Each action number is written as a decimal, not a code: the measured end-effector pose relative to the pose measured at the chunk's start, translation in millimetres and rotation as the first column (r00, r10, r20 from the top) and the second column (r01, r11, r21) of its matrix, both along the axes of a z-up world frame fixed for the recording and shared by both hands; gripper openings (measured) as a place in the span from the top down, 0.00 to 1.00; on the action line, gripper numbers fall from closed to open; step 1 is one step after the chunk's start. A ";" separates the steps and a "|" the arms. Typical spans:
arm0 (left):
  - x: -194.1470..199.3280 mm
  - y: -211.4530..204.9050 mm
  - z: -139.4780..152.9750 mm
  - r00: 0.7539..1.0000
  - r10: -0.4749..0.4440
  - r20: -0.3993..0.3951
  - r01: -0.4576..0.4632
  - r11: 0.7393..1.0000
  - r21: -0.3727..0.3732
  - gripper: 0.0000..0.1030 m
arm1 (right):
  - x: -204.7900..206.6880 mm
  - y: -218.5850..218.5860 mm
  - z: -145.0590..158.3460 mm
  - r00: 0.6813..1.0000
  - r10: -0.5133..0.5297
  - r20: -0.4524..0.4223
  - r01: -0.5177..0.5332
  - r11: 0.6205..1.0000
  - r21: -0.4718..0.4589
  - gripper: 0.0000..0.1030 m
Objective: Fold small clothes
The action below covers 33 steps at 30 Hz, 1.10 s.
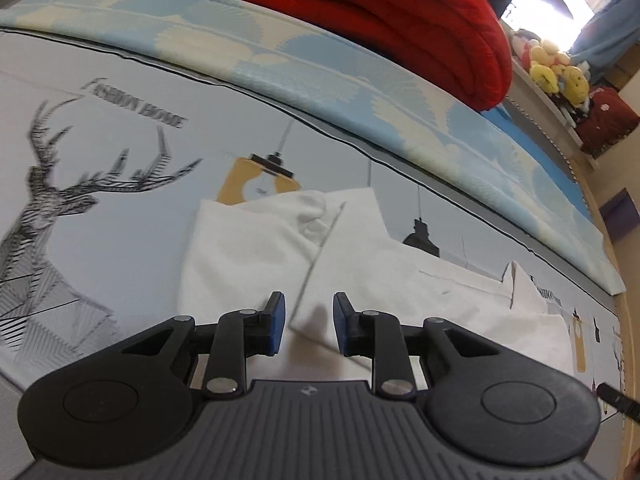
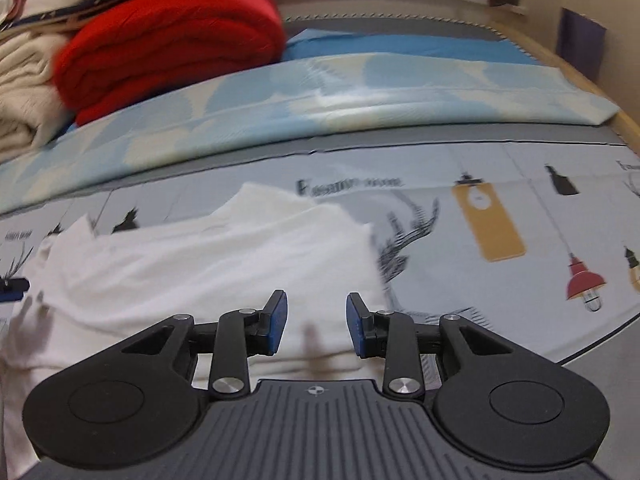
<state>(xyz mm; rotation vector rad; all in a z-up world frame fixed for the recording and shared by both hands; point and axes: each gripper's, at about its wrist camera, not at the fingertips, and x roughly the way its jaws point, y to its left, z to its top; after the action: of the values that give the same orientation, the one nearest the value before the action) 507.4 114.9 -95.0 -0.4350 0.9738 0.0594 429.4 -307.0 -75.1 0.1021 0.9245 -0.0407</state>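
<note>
2 grippers sit low over the bed, and I see both with their blue pads parted and nothing between them. My left gripper point(image 1: 308, 322) hovers above the near edge of the small white cotton garment point(image 1: 256, 248), jaws spread moderately, with a folded edge of the cloth running diagonally away from the gap. My right gripper point(image 2: 316, 322) is spread slightly wider and hangs over the same white garment point(image 2: 208, 264), near its right-hand edge; whether either set of pads touches the fabric I cannot tell.

The garment lies spread on the pale grey printed sheet point(image 1: 120, 208), which carries a black deer drawing point(image 1: 52, 200), lettering and hanging lamp pictures, including a mustard-yellow lamp print point(image 2: 490, 222) and a red lamp print point(image 2: 585, 280) to the right of my right gripper.

Behind the garment, a folded blue-and-cream patterned blanket point(image 1: 320, 76) runs across the bed like a ridge. Beyond it rests a thick folded red quilt point(image 1: 400, 12), with a cream folded blanket point(image 2: 24, 92) beside it. Several yellow plush toys point(image 1: 556, 72) crowd a ledge at the far right of the left wrist view. Nothing lies between either gripper and the cloth.
</note>
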 end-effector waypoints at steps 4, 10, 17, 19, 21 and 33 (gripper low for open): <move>6.4 -15.2 -8.9 0.997 -0.072 -0.012 0.073 0.995 0.068 0.78 | 13.7 -27.1 -4.0 0.993 -0.114 0.009 0.113 0.993 0.041 0.67; 0.8 -22.0 28.7 0.996 -0.087 0.026 0.081 0.981 0.178 1.00 | 18.2 -62.1 -20.1 0.954 -0.296 -0.044 0.299 0.945 0.129 0.67; -36.4 -11.9 97.0 0.989 -0.042 0.140 0.020 0.988 0.153 1.00 | 19.2 -60.1 -23.9 0.941 -0.338 -0.033 0.339 0.931 0.132 0.67; -29.2 -7.0 73.0 0.995 -0.049 0.084 0.041 0.994 0.098 0.99 | 20.4 -55.8 -24.8 0.941 -0.337 -0.034 0.339 0.932 0.132 0.67; -20.1 -5.1 49.5 0.998 -0.039 0.052 0.035 0.997 0.072 0.95 | 19.2 -50.7 -24.6 0.941 -0.335 -0.038 0.337 0.931 0.140 0.67; 3.3 -18.4 -24.5 0.990 -0.143 -0.004 0.142 0.979 0.145 0.94 | 14.1 -47.4 -19.4 0.956 -0.293 -0.031 0.294 0.945 0.143 0.67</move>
<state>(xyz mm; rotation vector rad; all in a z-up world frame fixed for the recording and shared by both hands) 510.7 96.5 -119.5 -0.2303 0.9849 -0.0009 443.5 -354.4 -94.5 0.3764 0.9146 -0.2503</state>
